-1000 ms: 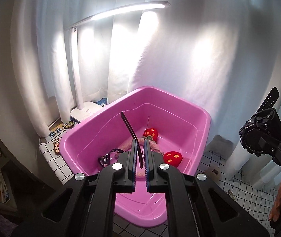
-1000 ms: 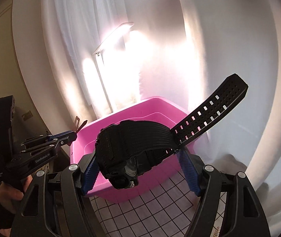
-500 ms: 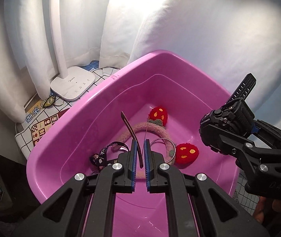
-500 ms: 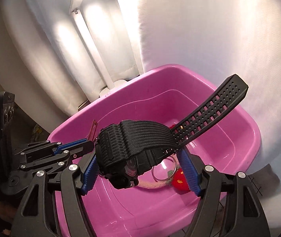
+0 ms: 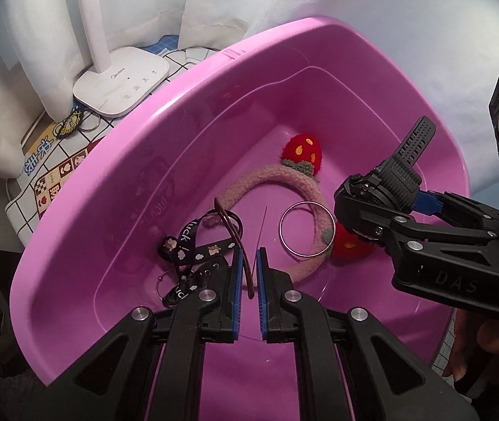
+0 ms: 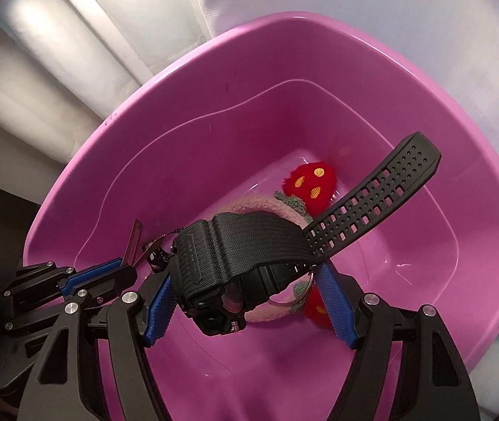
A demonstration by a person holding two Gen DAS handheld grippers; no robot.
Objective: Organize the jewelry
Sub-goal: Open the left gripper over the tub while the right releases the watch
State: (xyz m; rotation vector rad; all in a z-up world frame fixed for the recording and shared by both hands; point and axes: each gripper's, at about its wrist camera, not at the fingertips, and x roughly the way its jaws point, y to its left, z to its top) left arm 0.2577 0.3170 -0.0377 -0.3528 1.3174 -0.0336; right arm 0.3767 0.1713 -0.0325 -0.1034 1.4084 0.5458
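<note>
Bright, sharp frames; glare on curtain (image 6: 73, 35); fisheye bending, dark vignette at corners.

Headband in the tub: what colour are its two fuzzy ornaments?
Red with orange-yellow spots; clearest in the right wrist view.

Pink basin (image 5: 144, 147), red strawberries with yellow spots (image 5: 302, 152), black watch (image 6: 245, 256).

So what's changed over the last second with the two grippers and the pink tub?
Both grippers tipped down and moved in over the pink tub. The left gripper now hangs low above the lanyard, the right gripper above the fuzzy headband. Unchanged: left still pinches the thin brown strip, right still holds the black watch; tub contents unmoved.
</note>
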